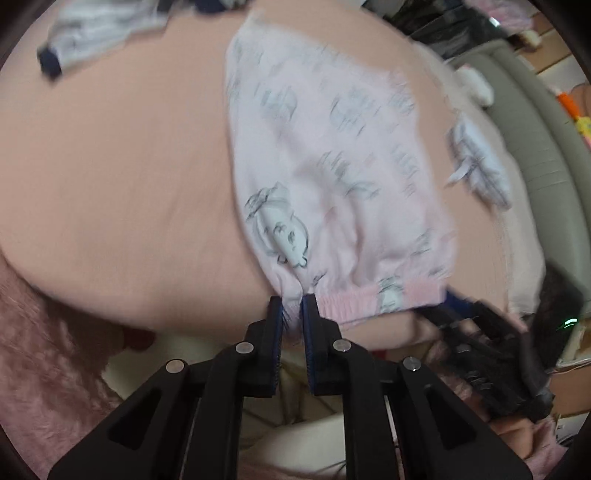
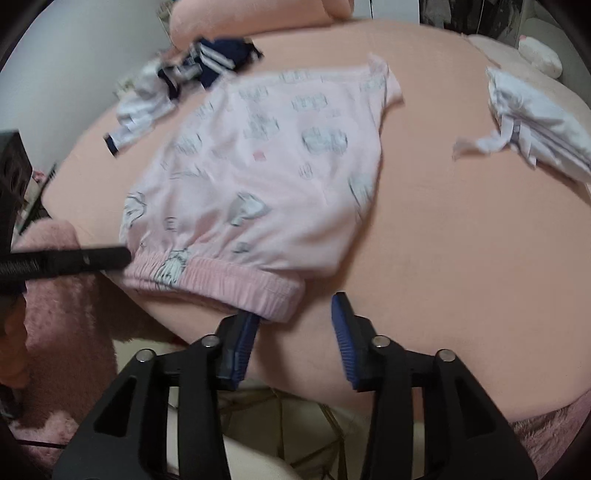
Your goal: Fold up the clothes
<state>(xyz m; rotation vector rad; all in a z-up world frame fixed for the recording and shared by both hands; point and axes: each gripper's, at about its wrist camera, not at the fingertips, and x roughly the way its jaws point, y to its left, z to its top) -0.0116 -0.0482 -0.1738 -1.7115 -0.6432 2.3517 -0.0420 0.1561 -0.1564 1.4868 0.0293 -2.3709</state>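
Observation:
A pale pink garment (image 1: 332, 166) printed with grey cartoon figures lies spread on the peach bed sheet (image 1: 110, 166), its elastic waistband (image 2: 229, 273) toward me. My left gripper (image 1: 291, 304) is shut on the waistband's left corner, with cloth pinched between the blue pads. In the right wrist view it reaches in from the left as a black bar (image 2: 123, 254). My right gripper (image 2: 295, 310) is open; the waistband's right corner lies between its fingers, touching the left pad (image 2: 247, 328). The images are blurred by motion.
A folded white garment (image 2: 535, 122) lies on the sheet to the right. A navy and white garment (image 2: 192, 70) is crumpled at the far left by a pink pillow (image 2: 240, 18). A pink fuzzy cover (image 2: 66, 314) hangs at the bed's near edge.

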